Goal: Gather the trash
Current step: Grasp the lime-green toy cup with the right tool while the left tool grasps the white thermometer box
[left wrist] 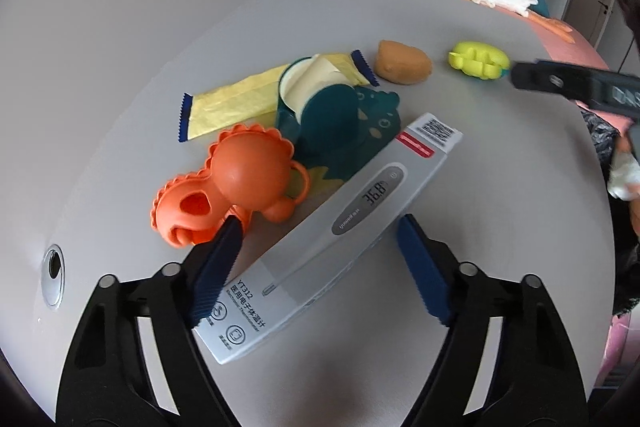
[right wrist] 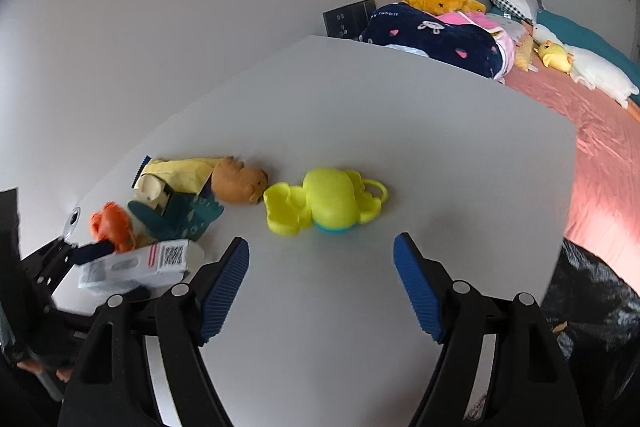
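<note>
The grey thermometer box (left wrist: 336, 239) lies on the white table (left wrist: 500, 147), slanting between the left gripper (left wrist: 316, 247)'s parted blue pads, neither visibly pressing it. It shows a printed digital thermometer and a barcode label. The right gripper (right wrist: 320, 259) stands wide and empty, near the yellow-green toy (right wrist: 324, 201).

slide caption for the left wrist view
Left claw open astride a grey thermometer box on the table, beside an orange toy.

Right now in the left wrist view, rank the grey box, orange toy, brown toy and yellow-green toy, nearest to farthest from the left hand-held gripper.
1. grey box: between the left hand-held gripper fingers.
2. orange toy: beside the left finger.
3. brown toy: far, centre.
4. yellow-green toy: far right, by the other gripper.
</note>
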### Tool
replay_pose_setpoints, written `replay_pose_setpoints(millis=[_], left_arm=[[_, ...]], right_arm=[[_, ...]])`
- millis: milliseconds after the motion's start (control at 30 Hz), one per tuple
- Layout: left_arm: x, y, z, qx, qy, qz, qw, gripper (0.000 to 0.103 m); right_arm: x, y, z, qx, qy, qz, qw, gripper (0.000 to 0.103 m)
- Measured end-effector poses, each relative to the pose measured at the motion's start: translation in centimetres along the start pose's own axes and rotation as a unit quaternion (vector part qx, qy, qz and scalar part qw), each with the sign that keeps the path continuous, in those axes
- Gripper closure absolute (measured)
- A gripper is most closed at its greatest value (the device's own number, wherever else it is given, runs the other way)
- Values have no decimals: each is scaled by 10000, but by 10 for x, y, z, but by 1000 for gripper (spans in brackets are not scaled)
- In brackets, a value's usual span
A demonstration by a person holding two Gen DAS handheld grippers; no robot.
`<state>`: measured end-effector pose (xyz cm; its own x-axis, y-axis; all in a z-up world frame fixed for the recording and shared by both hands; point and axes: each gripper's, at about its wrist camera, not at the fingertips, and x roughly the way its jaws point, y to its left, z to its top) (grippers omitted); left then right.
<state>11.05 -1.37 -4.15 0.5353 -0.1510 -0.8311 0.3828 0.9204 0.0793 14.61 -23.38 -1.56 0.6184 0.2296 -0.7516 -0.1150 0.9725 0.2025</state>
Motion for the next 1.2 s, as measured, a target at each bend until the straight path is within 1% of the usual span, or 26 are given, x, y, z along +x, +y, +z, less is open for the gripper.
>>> replay_pose_setpoints(millis=[167, 333, 367, 400, 433, 500, 533, 633, 767, 900, 1200], left_arm=[[-1, -15, 3, 195, 59, -187, 9996, 34], [1, -25, 7, 292, 8, -357, 9989, 39], [1, -27, 8, 299, -16, -381, 9988, 41], [0, -27, 8, 298, -31, -407, 9987, 47], [-2, -26, 8, 267, -58, -463, 9986, 53], [-3, -23, 10, 138, -60, -596, 9981, 61], [-3, -22, 11, 53, -49, -668, 9977, 64], [-7, -25, 11, 58, -78, -668, 9977, 69], [-10, -31, 8, 92, -138, -695, 9974, 71], [-15, -30, 6, -63, -214, -729, 9971, 73], [-33, -26, -3, -261, -456, -869, 9948, 73]], right_arm=[[23, 0, 15, 18, 210, 46, 9998, 26], [43, -2, 24, 183, 420, 129, 9989, 26], [45, -2, 24, 161, 427, 103, 9989, 26], [46, 0, 24, 98, 421, 57, 9990, 26], [46, 1, 25, 47, 423, 27, 9991, 28], [47, 2, 25, 14, 417, 18, 9991, 30], [47, 3, 24, 5, 403, 16, 9992, 30], [45, 7, 20, -148, 343, -48, 9993, 30], [40, 11, 13, -291, 277, -130, 9991, 30], [31, 9, 9, -240, 172, -70, 9995, 30], [-12, 7, -5, -112, -130, 164, 9997, 30]])
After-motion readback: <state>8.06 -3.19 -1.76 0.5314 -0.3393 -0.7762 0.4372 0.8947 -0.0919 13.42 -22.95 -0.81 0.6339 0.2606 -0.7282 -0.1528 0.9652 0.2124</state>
